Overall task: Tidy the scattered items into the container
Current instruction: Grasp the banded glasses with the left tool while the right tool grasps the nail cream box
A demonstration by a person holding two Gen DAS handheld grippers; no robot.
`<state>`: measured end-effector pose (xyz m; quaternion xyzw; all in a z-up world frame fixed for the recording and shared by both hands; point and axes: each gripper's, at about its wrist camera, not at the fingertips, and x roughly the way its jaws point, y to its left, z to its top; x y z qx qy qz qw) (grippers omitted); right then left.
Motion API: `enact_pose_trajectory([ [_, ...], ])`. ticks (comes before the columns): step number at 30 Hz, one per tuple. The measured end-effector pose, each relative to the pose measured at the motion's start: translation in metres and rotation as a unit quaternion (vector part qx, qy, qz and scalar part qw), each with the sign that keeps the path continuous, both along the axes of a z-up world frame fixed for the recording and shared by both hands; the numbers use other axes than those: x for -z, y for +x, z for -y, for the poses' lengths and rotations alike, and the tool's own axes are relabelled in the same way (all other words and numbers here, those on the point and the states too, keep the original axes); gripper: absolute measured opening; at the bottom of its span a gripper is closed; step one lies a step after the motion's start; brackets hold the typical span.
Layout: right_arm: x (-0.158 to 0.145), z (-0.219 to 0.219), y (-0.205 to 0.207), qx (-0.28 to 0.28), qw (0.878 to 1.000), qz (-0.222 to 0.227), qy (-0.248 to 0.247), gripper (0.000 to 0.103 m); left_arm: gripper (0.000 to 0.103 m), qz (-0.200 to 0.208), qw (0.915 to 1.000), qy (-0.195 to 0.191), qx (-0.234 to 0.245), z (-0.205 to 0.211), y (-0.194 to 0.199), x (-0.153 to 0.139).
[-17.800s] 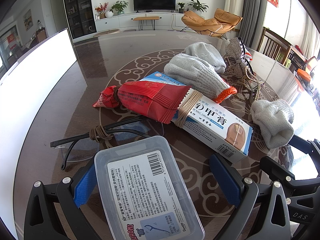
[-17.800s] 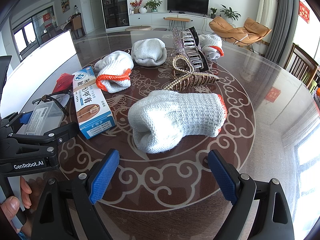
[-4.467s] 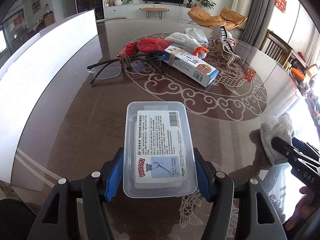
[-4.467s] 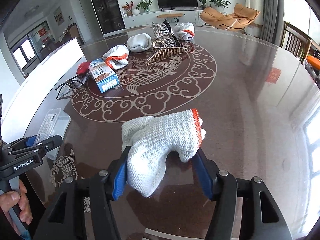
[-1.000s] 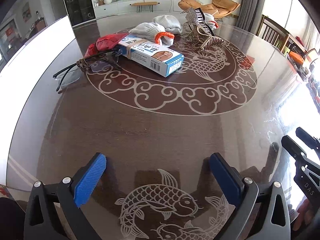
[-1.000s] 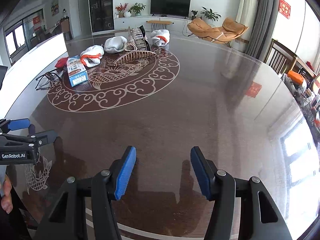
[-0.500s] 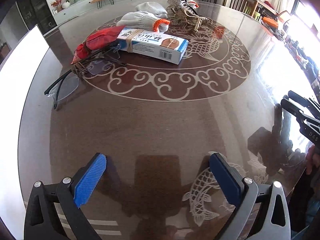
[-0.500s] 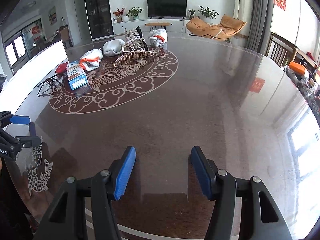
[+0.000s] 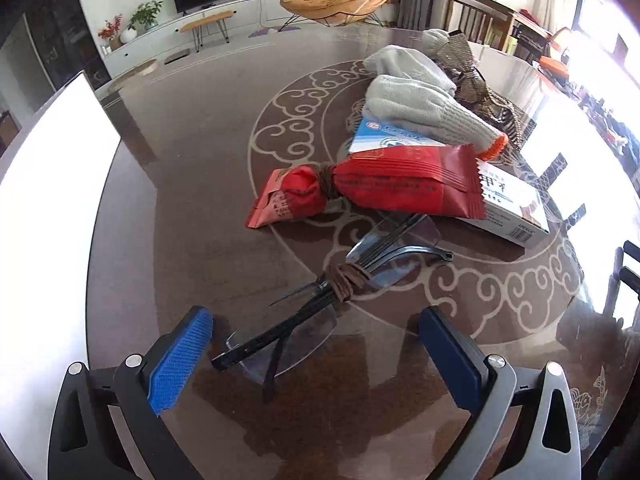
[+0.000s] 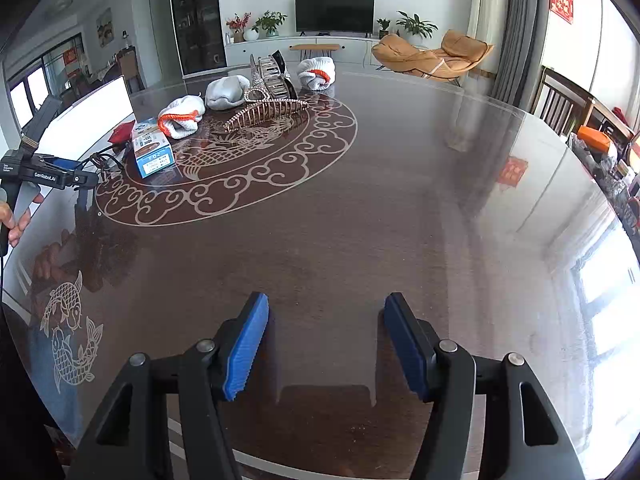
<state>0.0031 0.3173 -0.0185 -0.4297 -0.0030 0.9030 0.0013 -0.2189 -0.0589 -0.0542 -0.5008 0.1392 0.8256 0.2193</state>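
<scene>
- On the table (image 9: 168, 208), just ahead of the left gripper (image 9: 316, 344), the folded glasses (image 9: 320, 312) lie between its wide-apart jaws, long axis running diagonally away to the right.
- The right gripper (image 10: 326, 344), jaws apart and just opening with nothing between them, hangs well away; the left is nearer.

Home living room indicated: television (image 10: 335, 12) on a low white cabinet (image 10: 280, 46) at the far wall, 1 orange lounge chair (image 10: 434, 56), potted plants (image 10: 269, 22), curtains (image 10: 484, 20).
</scene>
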Motion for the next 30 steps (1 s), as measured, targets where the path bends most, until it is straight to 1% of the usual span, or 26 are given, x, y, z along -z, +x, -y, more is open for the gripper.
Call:
enact_pose_trajectory([
  [2,0.0,0.0,0.0,0.0,1.0,0.0,0.0,0.062,0.103,0.006,0.9988,0.011,0.048,-0.014,0.011,-0.001],
  [3,0.0,0.0,0.0,0.0,1.0,0.0,0.0,0.063,0.103,0.013,0.9964,0.023,0.08,-0.022,0.021,-0.003],
  [5,0.0,0.001,0.0,0.0,1.0,0.001,0.0,0.063,0.103,0.033,0.9883,0.051,0.14,-0.036,0.041,-0.006],
  [6,0.0,0.001,0.0,0.0,1.0,0.001,0.0,0.063,0.103,0.034,0.9867,0.046,0.152,-0.043,0.049,-0.007],
  [8,0.0,0.001,-0.001,0.001,1.0,0.002,0.0,0.064,0.103,0.02,0.9892,0.009,0.145,-0.052,0.055,-0.005],
  [9,0.0,0.001,-0.001,0.001,1.0,0.002,0.0,0.064,0.103,0.014,0.9905,-0.002,0.136,-0.054,0.052,-0.004],
  [14,0.0,0.0,-0.001,0.0,1.0,0.003,0.0,0.066,0.103,0.016,0.9977,-0.003,0.066,-0.062,0.041,-0.004],
  [17,0.0,0.0,-0.001,0.0,1.0,0.003,0.0,0.066,0.103,0.012,0.9989,0.002,0.044,-0.061,0.034,-0.003],
  [18,0.0,0.0,-0.001,0.0,1.0,0.003,0.0,0.066,0.103,0.009,0.9992,0.002,0.039,-0.063,0.04,-0.003],
  [19,0.0,0.0,-0.001,0.0,1.0,0.003,0.0,0.066,0.094,0.004,0.9993,0.002,0.037,-0.061,0.042,-0.005],
  [20,0.0,0.0,-0.001,0.0,1.0,0.003,0.0,0.066,0.077,-0.001,0.9994,0.004,0.034,-0.059,0.044,-0.007],
  [21,0.0,0.0,-0.001,0.0,1.0,0.004,0.0,0.066,0.066,-0.005,0.9995,0.006,0.029,-0.052,0.046,-0.009],
  [22,0.0,0.0,-0.001,0.0,1.0,0.003,0.0,0.066,0.042,-0.007,0.9998,0.009,0.019,-0.049,0.047,-0.011],
  [23,0.0,0.0,-0.001,0.0,1.0,0.003,0.0,0.066,0.014,-0.009,0.9999,0.009,0.003,-0.044,0.048,-0.012],
  [24,0.0,0.0,-0.001,0.0,1.0,0.004,0.0,0.066,0.014,-0.003,0.9997,0.019,-0.016,-0.037,0.048,-0.013],
  [25,0.0,0.0,-0.001,0.0,1.0,0.004,0.0,0.066,0.013,0.007,0.9988,0.037,-0.032,-0.029,0.044,-0.014],
  [28,0.0,0.001,-0.002,-0.001,1.0,0.004,0.001,0.066,0.012,0.029,0.9925,0.082,-0.086,-0.013,0.056,-0.013],
  [30,-0.001,0.009,-0.009,-0.024,1.0,0.013,-0.011,0.068,0.012,0.033,0.9881,0.095,-0.117,-0.006,0.065,-0.011],
])
